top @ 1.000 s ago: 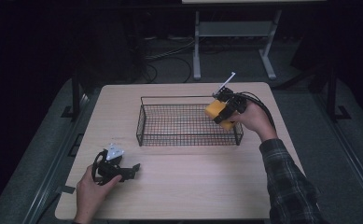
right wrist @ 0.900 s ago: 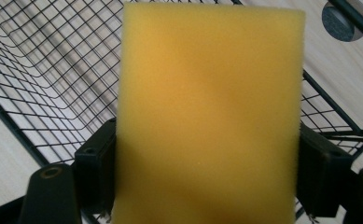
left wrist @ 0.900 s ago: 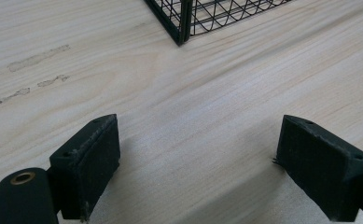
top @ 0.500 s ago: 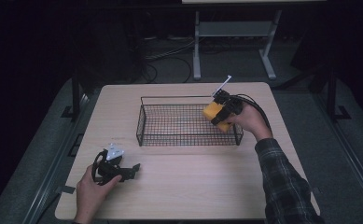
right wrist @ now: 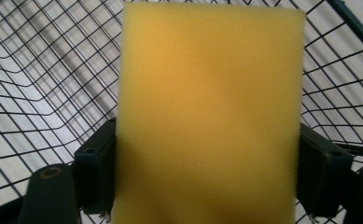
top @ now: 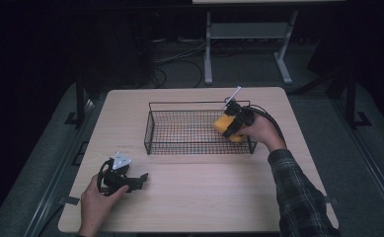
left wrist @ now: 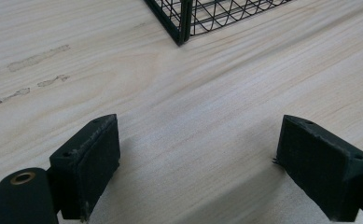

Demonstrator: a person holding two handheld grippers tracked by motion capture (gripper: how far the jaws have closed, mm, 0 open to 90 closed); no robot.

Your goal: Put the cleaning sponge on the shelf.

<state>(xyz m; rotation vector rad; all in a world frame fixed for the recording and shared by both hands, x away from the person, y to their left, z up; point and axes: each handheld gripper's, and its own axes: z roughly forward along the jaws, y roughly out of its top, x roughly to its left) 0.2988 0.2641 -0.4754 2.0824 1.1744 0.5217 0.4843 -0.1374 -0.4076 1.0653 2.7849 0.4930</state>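
While clamped in the right tool [top: 230, 129], yellow sponge [right wrist: 209, 116] looks flat, rectangular.

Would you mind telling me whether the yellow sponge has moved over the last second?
Yes. The yellow sponge, clamped in the right gripper, has come down slightly into the wire basket, at its right end.

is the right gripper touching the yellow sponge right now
Touching. In the right gripper view, the right gripper has its two black jaws pressed against opposite sides of the yellow sponge, no gap on either side, above the wire basket.
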